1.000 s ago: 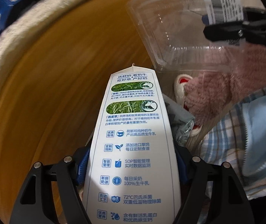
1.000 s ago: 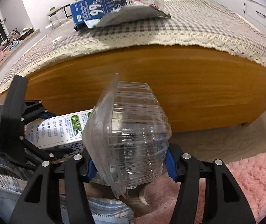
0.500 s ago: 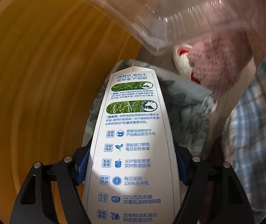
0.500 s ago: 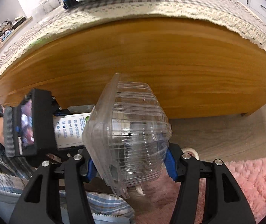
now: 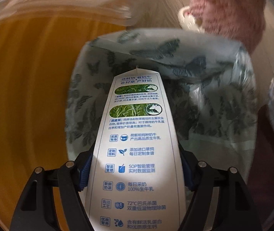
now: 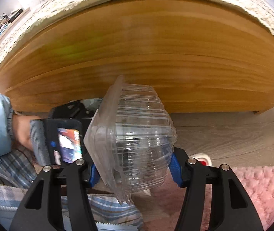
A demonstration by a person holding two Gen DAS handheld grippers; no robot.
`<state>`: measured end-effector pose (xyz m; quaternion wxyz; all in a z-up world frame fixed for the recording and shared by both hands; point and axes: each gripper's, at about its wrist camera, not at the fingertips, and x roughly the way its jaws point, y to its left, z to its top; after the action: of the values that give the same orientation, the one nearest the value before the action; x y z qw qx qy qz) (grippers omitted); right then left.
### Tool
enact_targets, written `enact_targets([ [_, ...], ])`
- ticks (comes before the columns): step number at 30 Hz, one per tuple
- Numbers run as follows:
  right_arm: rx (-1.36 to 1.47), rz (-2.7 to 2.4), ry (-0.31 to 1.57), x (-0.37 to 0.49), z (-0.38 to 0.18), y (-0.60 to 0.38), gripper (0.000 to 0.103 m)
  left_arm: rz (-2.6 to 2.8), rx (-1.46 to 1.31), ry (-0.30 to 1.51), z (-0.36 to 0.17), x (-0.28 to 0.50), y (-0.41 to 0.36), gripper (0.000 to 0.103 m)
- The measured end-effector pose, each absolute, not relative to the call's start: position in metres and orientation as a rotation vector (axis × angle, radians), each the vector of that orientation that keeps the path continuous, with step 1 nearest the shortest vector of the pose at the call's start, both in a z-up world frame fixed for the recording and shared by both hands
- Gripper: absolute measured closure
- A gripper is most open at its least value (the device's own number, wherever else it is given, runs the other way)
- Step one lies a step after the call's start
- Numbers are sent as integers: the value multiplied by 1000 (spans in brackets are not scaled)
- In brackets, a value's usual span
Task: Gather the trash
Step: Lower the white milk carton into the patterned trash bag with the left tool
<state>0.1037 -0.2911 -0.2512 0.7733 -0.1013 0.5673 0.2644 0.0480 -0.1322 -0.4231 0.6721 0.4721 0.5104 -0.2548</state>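
Left tool (image 5: 135, 175) clamped on the flanks of a white milk carton (image 5: 137, 154), carton pointing forward with its sealed top just over the open mouth of a bin liner bag (image 5: 204, 100) printed with dark butterflies. Step in hand looks like the drop: carton is centred on the near-left part of the opening, so letting the jaws part here should send it straight in; tipping the nose down a little first would keep it from catching the near rim. Bag looks roomy and mostly empty, plenty of space to the right and far side.

Edges: wooden bed side panel (image 5: 25, 96) runs close along the bag's left, so there is little room to swing that way. Far right a pink fluffy slipper (image 5: 231, 9) sits on the wood floor just beyond the bag rim, and plaid fabric, likely the person's clothing, edges the right of the left wrist view.

Right tool (image 6: 133, 170) gripping a clear ribbed plastic clamshell container (image 6: 135, 140), jaws closed on its sides, held low in front of the bed panel with the left tool's body (image 6: 60, 134) just to its left. Best it waits clear, then follows to the bag's open right side. Floor to the right is open; pink rug (image 6: 262, 188) near right.
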Motion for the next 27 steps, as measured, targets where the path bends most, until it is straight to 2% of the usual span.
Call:
enact_targets([
  [14,-209,463,1334,112,-267,-276,47,-551,1217,1308,-531,69,-118,33],
  [23,-187,402,1374,105,-282,-279,47,-524,1241,1353,-577,77,-123,32],
  [27,-207,448,1349,109,-272,-276,47,-494,1254,1392,-591,82,-129,32],
])
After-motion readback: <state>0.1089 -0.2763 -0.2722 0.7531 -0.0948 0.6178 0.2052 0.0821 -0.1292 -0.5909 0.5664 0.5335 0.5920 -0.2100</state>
